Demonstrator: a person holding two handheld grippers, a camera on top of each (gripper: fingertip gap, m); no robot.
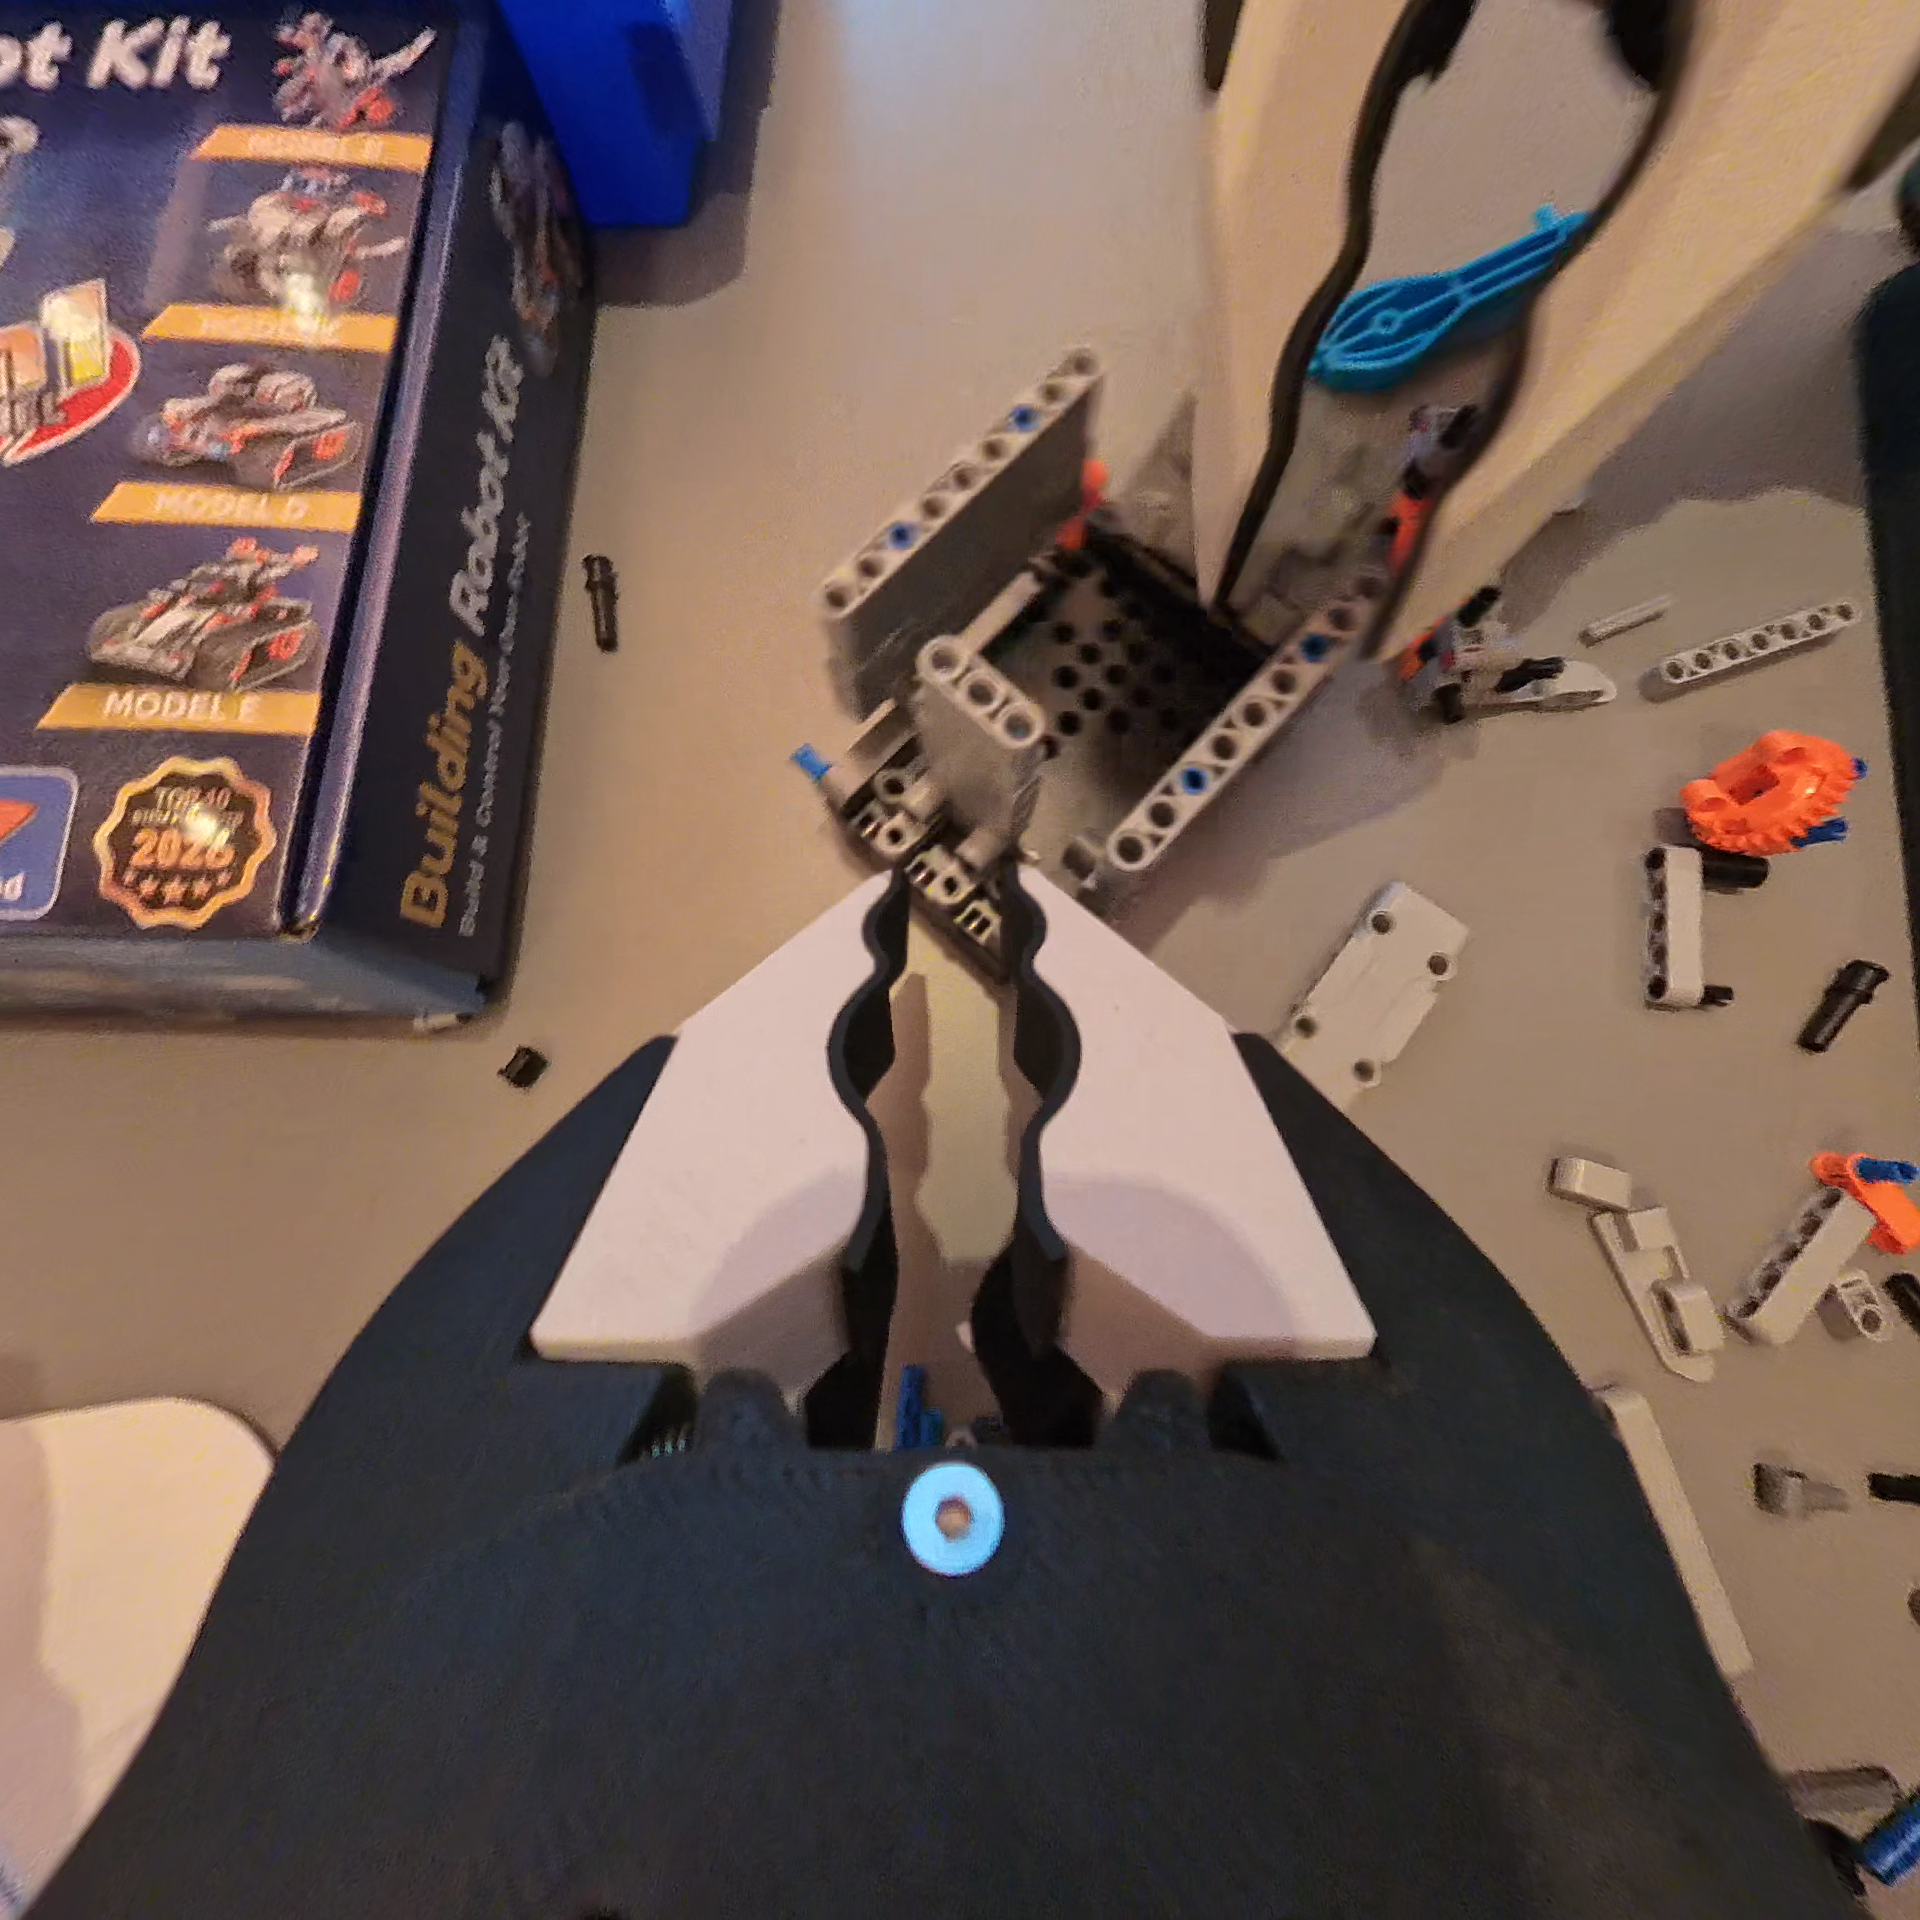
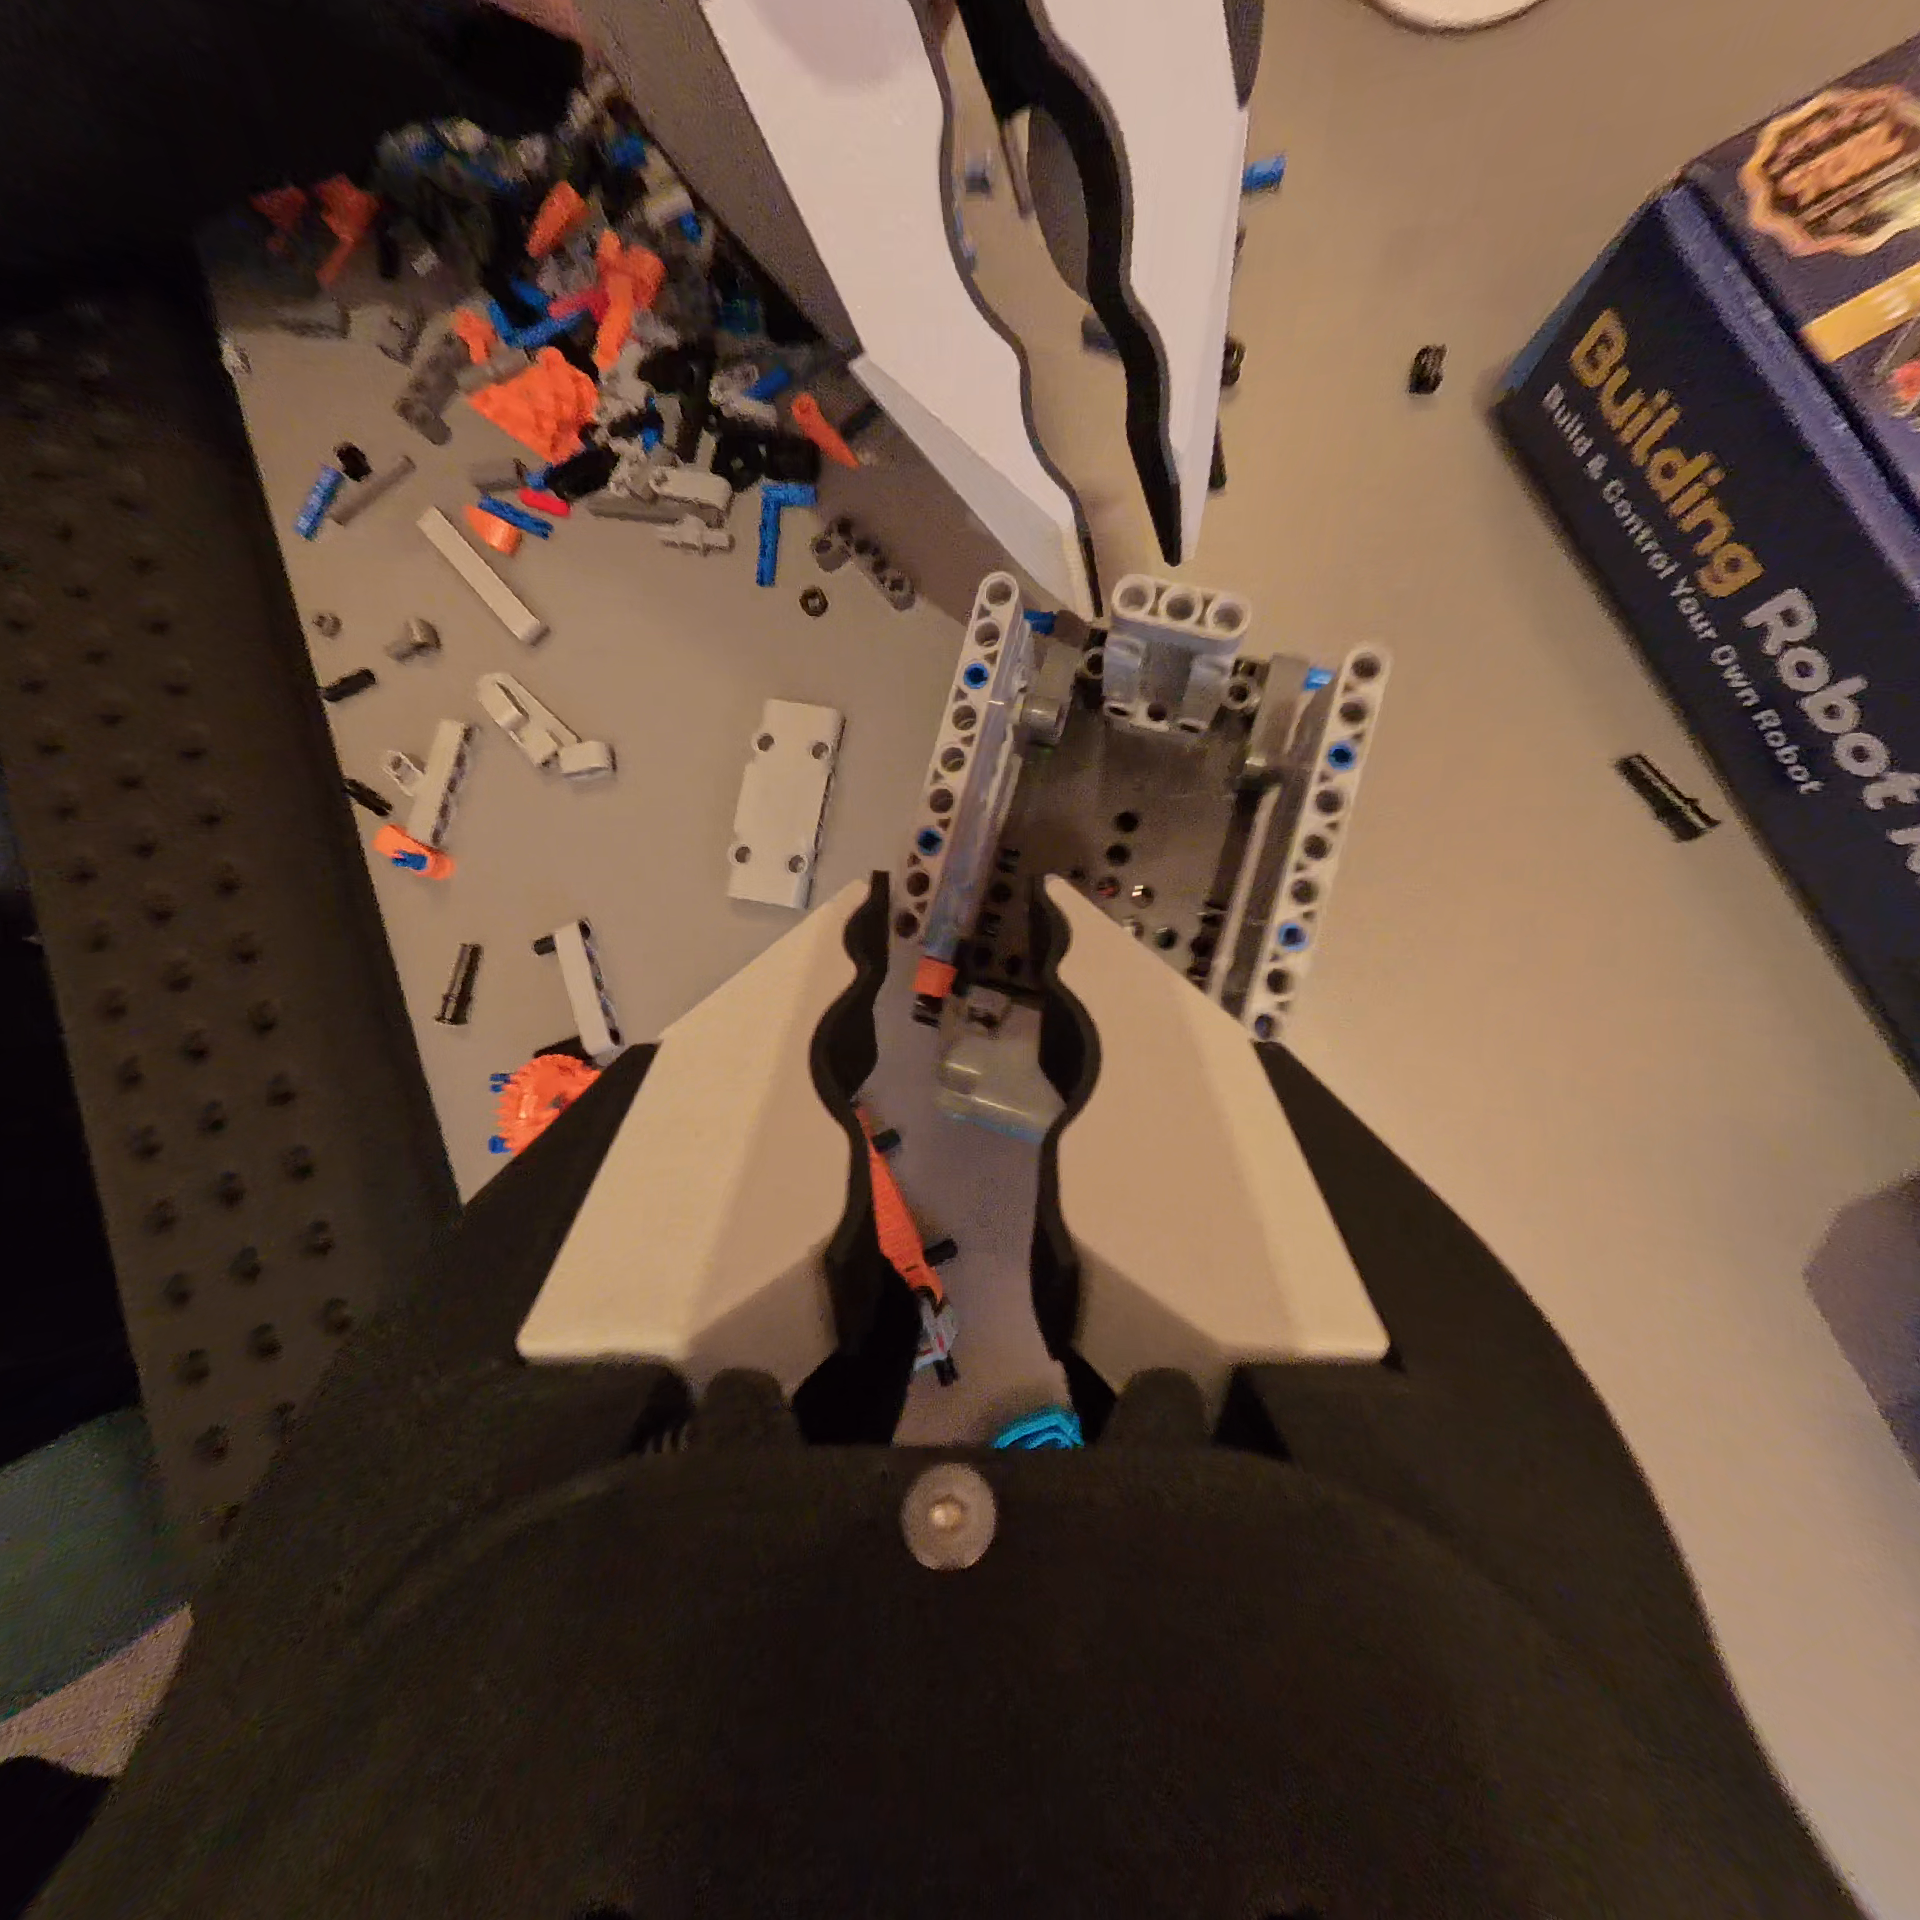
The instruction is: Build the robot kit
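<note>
Gripping a partly built grey beam frame (image 1: 1039,675) at centre frame, left gripper (image 1: 956,883) fingers are narrowed on its near bracket; right gripper (image 2: 961,904) fingers straddle the opposite end, contact unclear. Loose parts (image 2: 582,395) remain unassembled on the bench (image 2: 1455,1039).

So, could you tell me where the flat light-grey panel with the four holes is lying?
In the right wrist view the flat light-grey panel lies on the table, just left of the grey beam frame, beyond the right gripper.

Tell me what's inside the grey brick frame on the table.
Inside the grey brick frame a dark perforated floor plate shows, with a light grey three-hole block at its far end. The right tongs cover the near end, so what lies there cannot be seen.
</note>
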